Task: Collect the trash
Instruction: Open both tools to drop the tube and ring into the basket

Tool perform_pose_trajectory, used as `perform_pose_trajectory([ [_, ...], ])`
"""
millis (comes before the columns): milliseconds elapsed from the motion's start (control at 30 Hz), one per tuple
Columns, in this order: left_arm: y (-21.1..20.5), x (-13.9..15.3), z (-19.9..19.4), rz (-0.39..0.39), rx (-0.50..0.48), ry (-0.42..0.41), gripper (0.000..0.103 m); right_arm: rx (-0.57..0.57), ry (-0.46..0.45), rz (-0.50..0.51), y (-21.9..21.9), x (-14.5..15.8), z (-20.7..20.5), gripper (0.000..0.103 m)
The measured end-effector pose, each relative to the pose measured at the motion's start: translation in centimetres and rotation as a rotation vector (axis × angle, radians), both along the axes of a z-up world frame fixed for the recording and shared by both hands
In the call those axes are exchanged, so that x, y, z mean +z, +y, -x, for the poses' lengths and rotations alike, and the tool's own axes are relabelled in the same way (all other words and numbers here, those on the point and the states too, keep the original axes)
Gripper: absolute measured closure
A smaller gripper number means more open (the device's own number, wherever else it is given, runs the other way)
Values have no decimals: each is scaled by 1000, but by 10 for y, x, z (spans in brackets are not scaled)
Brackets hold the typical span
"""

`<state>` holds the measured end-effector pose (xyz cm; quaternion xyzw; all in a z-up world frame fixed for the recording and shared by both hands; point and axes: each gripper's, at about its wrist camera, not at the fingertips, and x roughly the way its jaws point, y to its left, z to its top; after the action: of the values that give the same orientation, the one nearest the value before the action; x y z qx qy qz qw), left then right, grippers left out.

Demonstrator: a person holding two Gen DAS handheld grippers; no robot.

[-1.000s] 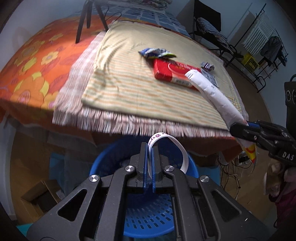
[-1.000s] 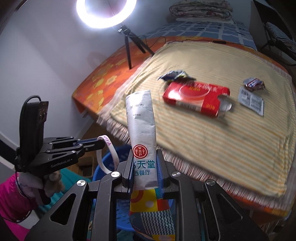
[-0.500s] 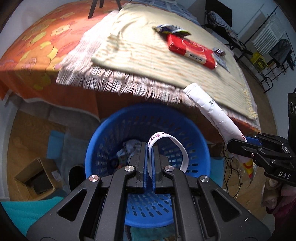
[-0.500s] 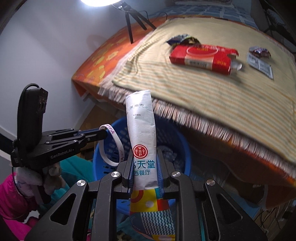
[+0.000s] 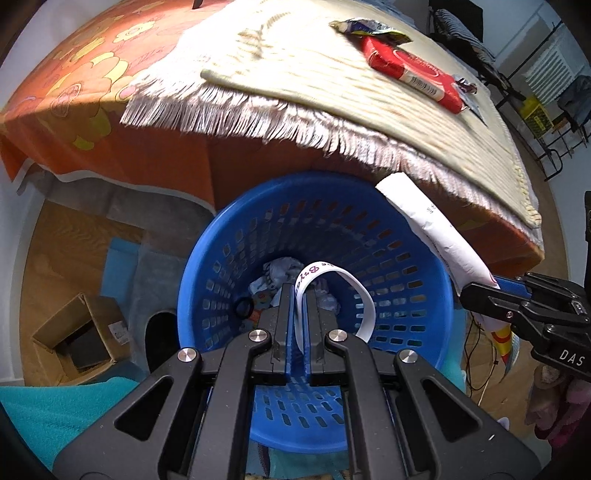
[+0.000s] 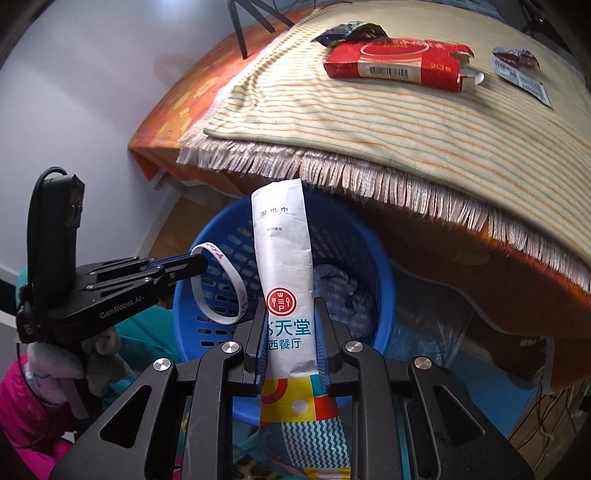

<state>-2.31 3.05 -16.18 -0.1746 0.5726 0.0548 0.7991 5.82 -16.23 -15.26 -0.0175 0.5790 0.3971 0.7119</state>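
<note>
My left gripper is shut on a white wristband and holds it over the open blue basket, which holds crumpled trash. It also shows in the right wrist view with the wristband. My right gripper is shut on a long white paper packet with a red logo, standing upright above the basket. The packet shows in the left wrist view at the basket's right rim.
The bed edge with a fringed striped blanket overhangs the basket. On it lie a red box, a dark wrapper and small sachets. A cardboard box stands on the floor at left.
Both grippers have come down from the bed level and in over the blue basket, still holding the wristband and the packet. The basket now fills more of both views.
</note>
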Motion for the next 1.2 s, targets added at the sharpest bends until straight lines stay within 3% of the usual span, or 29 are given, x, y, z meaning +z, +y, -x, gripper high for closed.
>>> perform_pose_trajectory([
  [300,5,-6,1,20,16,18,100,-20,17,37,6,-10,-2,79],
  [367,6,-8,1,33,20,26,93,-31,22,48,7,-12,-4,72],
  [433,6,-7,2,29,19,22,68,-39,14,57,7,-13,-4,59],
  [500,5,-4,3,15,20,6,57,-42,7,55,6,-12,-4,56],
  [667,4,-1,2,11,21,-1,56,-49,1,59,5,-11,-6,56],
  [800,4,0,2,5,27,-4,45,-55,-3,59,2,-9,-5,56],
  [1200,0,12,-5,10,-4,-21,45,-89,-61,77,-8,2,-13,56],
])
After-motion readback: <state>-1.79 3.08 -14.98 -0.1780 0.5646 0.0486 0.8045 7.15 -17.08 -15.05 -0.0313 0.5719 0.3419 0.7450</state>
